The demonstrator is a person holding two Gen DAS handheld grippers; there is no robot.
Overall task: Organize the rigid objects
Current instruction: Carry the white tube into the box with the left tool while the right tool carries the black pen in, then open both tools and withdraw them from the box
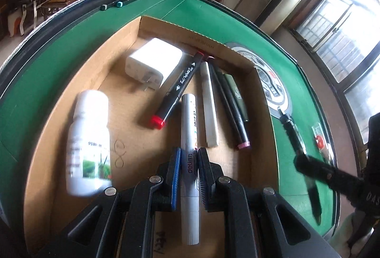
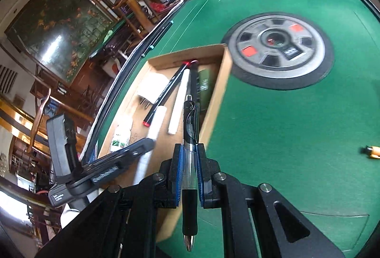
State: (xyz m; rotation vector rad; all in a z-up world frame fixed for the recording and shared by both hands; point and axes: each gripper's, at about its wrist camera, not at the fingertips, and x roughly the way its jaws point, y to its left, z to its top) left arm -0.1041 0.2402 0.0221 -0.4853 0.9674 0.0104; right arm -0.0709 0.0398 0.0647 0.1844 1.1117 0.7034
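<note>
My left gripper (image 1: pixel 188 158) is shut on a silver-white deli pen (image 1: pixel 188 129) and holds it over the open cardboard box (image 1: pixel 71 101). In the box lie a white bottle (image 1: pixel 89 141), a white charger (image 1: pixel 154 63), a black marker with red cap (image 1: pixel 177 91), a white stick (image 1: pixel 209 103) and dark pens (image 1: pixel 230 101). My right gripper (image 2: pixel 189 158) is shut on a black gel pen (image 2: pixel 190 139) and holds it above the box's right wall (image 2: pixel 215 101). The left gripper also shows in the right wrist view (image 2: pixel 142 146).
The green felt table (image 2: pixel 285 127) carries a round grey centre disc (image 2: pixel 277 49). Two dark pens (image 1: pixel 123 0) lie at the far table edge. A small orange object (image 2: pixel 372 152) lies on the felt at right. A red-capped item (image 1: pixel 319 141) lies right of the box.
</note>
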